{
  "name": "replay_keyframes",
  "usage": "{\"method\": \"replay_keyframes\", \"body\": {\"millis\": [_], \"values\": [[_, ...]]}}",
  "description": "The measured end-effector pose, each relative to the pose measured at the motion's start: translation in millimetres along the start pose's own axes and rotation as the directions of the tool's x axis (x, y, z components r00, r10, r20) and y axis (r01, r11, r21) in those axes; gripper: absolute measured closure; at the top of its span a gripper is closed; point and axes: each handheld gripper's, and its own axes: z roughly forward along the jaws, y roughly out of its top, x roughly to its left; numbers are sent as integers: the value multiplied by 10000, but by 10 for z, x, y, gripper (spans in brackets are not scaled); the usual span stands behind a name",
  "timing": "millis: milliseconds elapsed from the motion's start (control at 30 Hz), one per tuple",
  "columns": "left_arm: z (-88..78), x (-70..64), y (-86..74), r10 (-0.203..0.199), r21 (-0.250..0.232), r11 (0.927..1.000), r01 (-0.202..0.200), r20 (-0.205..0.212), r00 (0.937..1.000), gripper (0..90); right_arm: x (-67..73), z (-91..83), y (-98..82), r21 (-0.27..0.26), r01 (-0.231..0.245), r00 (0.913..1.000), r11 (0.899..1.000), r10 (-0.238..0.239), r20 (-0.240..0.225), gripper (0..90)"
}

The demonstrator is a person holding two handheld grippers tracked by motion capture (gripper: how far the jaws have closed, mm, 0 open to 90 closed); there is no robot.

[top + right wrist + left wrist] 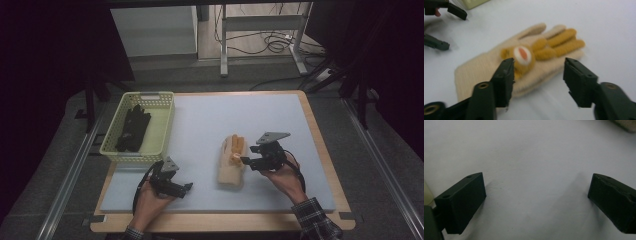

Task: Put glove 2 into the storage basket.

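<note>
In the far-left basket [161,131] black gloves [133,128] already lie; your right gripper [245,161], jaws apart, has yet to grasp the beige glove [230,169]; left gripper [186,188] waits open.

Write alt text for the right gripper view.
The right tool, jaws open, hovers over a cream knitted glove with mustard-yellow trim and a round white-and-orange patch, lying flat on a pale blue mat. The left tool shows at upper left.
</note>
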Motion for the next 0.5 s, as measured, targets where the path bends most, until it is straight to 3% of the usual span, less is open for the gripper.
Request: {"method": "replay_keyframes", "body": {"millis": [67, 100, 133, 267, 500], "values": [[0, 1, 0, 8, 5, 10000, -8, 0, 10000, 16, -14, -39, -63, 102, -54, 10000, 9999, 53, 45, 510], [0, 1, 0, 9, 6, 10000, -9, -2, 10000, 16, -9, -62, -133, 210, -107, 9999, 9997, 106, 80, 627], [0, -1, 0, -18, 6, 10000, 18, 5, 10000, 16, -9, -62, -133, 210, -107, 9999, 9997, 106, 80, 627], [0, -1, 0, -12, 6, 10000, 12, 5, 10000, 16, 40, -73, -290, 222, -147, 9999, 9996, 149, -72, 814], [0, -2, -1, -17, 2, 10000, 17, 3, 10000, 16, 209, 44, -539, 429, 127, 9990, 9990, -108, -435, 867]]}}
